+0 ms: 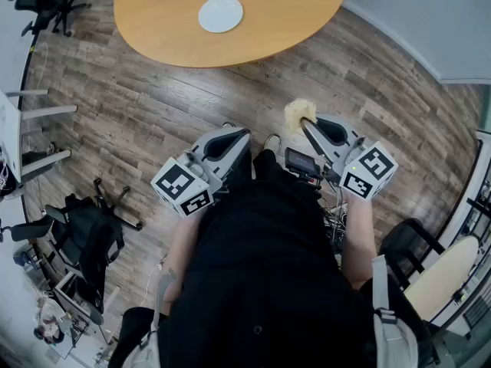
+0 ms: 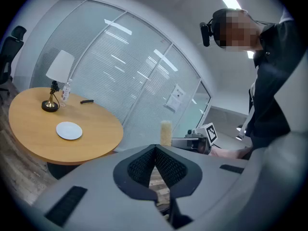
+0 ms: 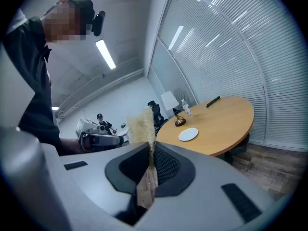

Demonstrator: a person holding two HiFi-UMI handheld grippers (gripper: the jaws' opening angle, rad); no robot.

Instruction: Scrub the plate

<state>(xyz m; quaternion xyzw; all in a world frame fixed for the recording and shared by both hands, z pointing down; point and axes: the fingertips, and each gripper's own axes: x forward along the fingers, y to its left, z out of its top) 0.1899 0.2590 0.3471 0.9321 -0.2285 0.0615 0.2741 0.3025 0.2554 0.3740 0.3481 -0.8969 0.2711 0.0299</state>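
Note:
A white plate [image 1: 220, 14] lies on the round wooden table [image 1: 291, 14] well ahead of both grippers; it also shows as the plate [image 2: 69, 130] in the left gripper view and the plate [image 3: 188, 134] in the right gripper view. My right gripper [image 1: 305, 123] is shut on a yellow sponge [image 1: 299, 113], which sticks up past the jaws as the sponge [image 3: 141, 126]. My left gripper [image 1: 242, 134] is held beside it over the floor, its jaws together with nothing between them [image 2: 155, 149]. Both are held near the person's waist, far from the table.
A brass-based lamp [image 2: 51, 103], a water bottle [image 2: 65, 92] and a black remote [image 3: 213, 100] stand on the table beyond the plate. Office chairs [image 1: 88, 232] sit on the wood floor to the left. A pale desk edge [image 1: 441, 276] is at lower right.

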